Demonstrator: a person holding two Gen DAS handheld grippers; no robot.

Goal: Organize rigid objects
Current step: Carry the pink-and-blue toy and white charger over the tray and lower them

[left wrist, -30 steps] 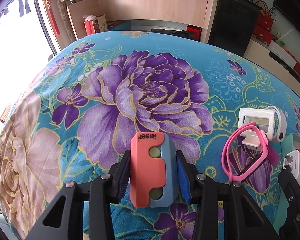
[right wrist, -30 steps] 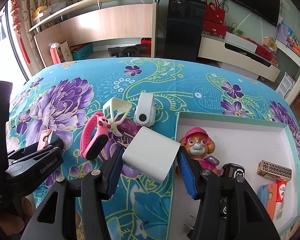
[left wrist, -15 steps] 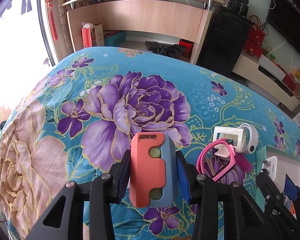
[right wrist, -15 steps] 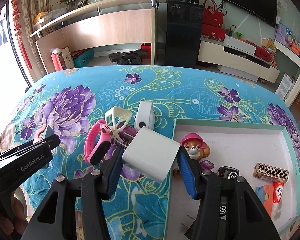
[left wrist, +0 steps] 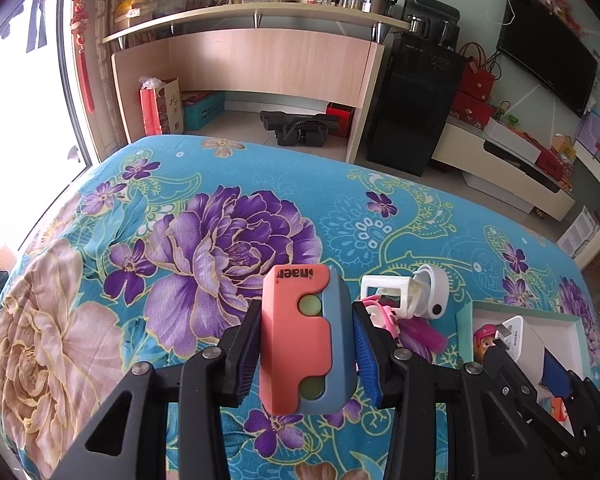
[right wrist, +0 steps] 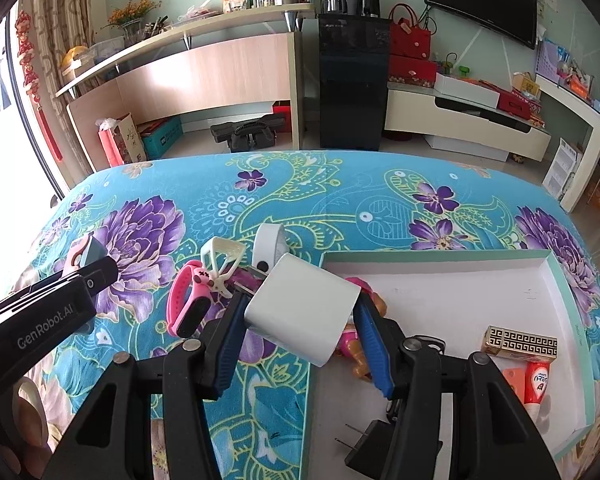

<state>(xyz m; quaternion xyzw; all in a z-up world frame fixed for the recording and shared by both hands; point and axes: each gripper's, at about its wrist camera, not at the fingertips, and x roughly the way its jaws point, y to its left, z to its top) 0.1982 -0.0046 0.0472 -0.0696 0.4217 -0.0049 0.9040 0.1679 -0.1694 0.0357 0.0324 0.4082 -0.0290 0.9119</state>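
Floral bedding (left wrist: pixel 228 240) in turquoise and purple covers the work surface, with a wooden counter, a black appliance and a wall television behind it. A shallow white tray (right wrist: pixel 556 276) with a pale green rim rests on the bedding and serves as the landmark for all positions below.

The left gripper (left wrist: pixel 306 344) is clamped on a coral-and-blue block (left wrist: pixel 300 340), both blue pads pressing its long sides. The block stands upright between the jaws, above the bedding and well to the left of the tray. A side grip on the flat faces likely keeps it from twisting during transfer.

The right gripper (right wrist: pixel 300 320) is clamped on a white charger (right wrist: pixel 304 308), held tilted above the tray's near-left corner. This placement suggests release into the tray is the step in hand.

Inside the tray lie a toy pup (right wrist: pixel 356 340) partly hidden behind the charger, a patterned gold box (right wrist: pixel 522 342), a small red-and-white tube (right wrist: pixel 536 384) and a black plug (right wrist: pixel 368 444) near the front edge.

Just left of the tray, on the bedding, sit a pink wristband (right wrist: pixel 190 300), a cream plastic frame (right wrist: pixel 222 260) and a white band (right wrist: pixel 268 248), touching one another in a loose cluster. These appear not yet sorted.

Judgement: the tray's middle is bare, so both held items should fit without stacking.
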